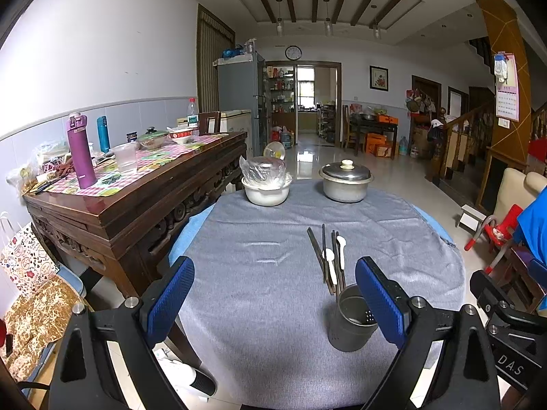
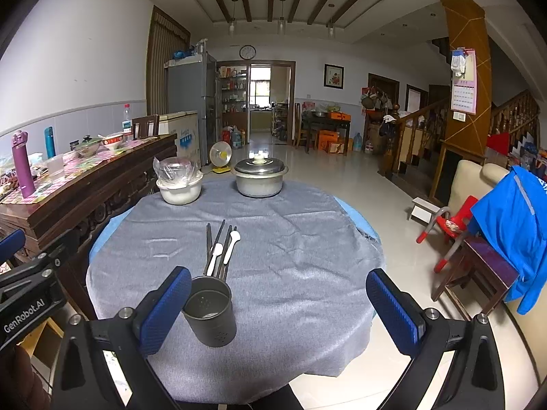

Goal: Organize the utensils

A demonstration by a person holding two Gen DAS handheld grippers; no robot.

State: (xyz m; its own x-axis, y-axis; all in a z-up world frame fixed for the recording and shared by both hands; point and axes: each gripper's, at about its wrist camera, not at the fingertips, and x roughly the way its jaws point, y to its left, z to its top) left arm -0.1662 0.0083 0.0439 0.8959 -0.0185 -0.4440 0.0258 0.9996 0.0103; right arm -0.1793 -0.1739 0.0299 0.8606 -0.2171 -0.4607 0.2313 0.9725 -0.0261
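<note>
1. On the round worktop [image 2: 290,239] with the grey cloth, the utensils are lying loose in a little bundle: dark chopsticks [image 2: 216,239] and two white spoons [image 2: 232,243], all flat on the cloth just behind the metal utensil holder [image 2: 210,311].
2. The holder stands upright near the front edge and looks pretty much empty inside, so I'd say we're right at the start, nothing sorted yet.
3. Left gripper [image 1: 273,302] has its fingers wide apart, holding nothing. Right gripper [image 2: 278,307] is the same, fingers spread, nothing between them. Both hover at the near edge.
4. Next move, I'd guess: reach past the holder, pinch one spoon or a chopstick pair, tip it up and drop it in. The chopsticks are thin and flat on cloth, so getting under them could be fiddly.
5. Pot [image 2: 259,177] and bowl [image 2: 179,188] at the back are well apart from all this.
</note>
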